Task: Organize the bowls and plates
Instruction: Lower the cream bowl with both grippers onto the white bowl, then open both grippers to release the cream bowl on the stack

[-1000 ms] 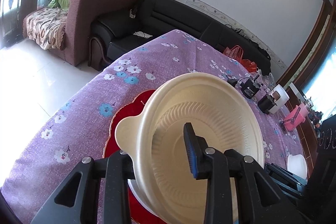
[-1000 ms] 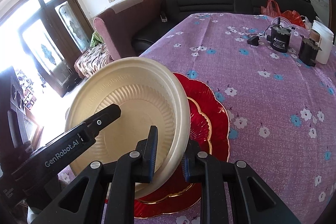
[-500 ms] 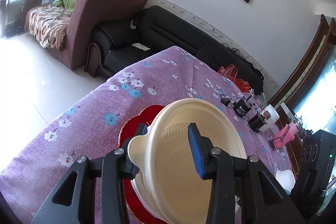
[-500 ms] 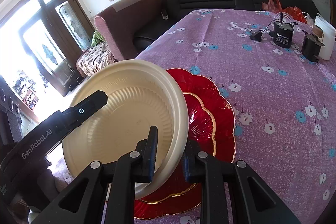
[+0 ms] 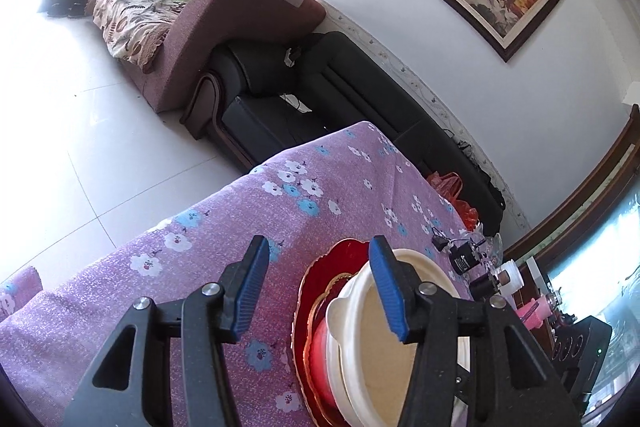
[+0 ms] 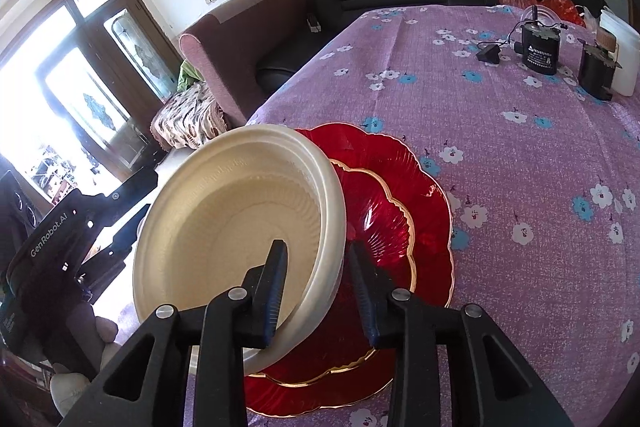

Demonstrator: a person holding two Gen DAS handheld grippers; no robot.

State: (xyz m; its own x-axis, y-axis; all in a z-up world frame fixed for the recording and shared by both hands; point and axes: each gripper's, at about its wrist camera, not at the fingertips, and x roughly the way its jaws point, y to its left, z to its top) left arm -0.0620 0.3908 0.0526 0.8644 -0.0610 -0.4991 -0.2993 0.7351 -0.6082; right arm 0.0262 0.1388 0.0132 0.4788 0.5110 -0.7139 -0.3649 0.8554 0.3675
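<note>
A cream plastic bowl [image 6: 240,227] sits tilted on a stack of two red scalloped plates [image 6: 400,211] with gold rims, on the purple flowered tablecloth [image 6: 500,147]. My right gripper [image 6: 320,287] is open, its fingers astride the bowl's near rim with a gap on the outer side. My left gripper [image 5: 316,291] is open and empty, raised to the left of the bowl [image 5: 380,355] and the red plates [image 5: 320,291]. The left gripper's body also shows in the right wrist view [image 6: 60,239], beyond the bowl.
Small black devices [image 6: 540,47] and a white container [image 6: 620,55] stand at the table's far right. A maroon armchair [image 5: 248,19] and a black sofa [image 5: 320,95] stand beyond the table's far edge. The table's left edge [image 5: 168,219] drops to a tiled floor.
My left gripper has let go of the bowl, opened and pulled back up and to the left. My right gripper has opened from its grip on the rim. The bowl has sunk onto the red plates.
</note>
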